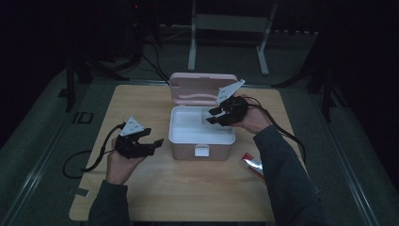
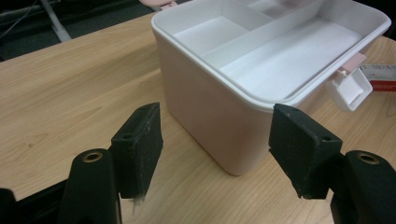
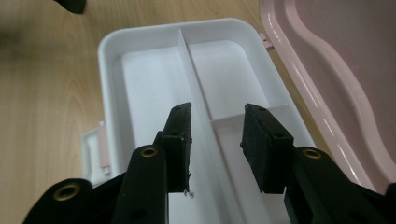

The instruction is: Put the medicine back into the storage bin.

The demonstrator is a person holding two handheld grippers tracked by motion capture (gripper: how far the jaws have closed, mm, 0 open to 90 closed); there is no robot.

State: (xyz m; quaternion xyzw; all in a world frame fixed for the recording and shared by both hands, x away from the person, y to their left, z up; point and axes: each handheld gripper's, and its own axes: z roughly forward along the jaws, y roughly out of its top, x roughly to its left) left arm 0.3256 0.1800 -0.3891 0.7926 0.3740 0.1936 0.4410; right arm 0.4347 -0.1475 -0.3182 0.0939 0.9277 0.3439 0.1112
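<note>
While the wooden bench carries everything shown, the pink storage box at its centre serves as the landmark. Its pink lid stands open, hinged upright along the far edge of the box. Inside sits a white tray, split by a long divider into a long compartment and two shorter ones. A white latch hangs from the front wall of the box.

The left tool, held in the person's left hand, lies to the left of the box, apart from it, above the bench. In the left gripper view its jaws are spread wide and grip nothing; the near left corner of the box appears between them, farther off.

The right tool, held in the right hand, is over the right part of the box, above the tray. In the right gripper view its jaws stand moderately parted and empty, straddling the line of the divider; whether they touch the tray cannot be told.

A small red and silvery packet lies on the bench just right of the front corner of the box.
</note>
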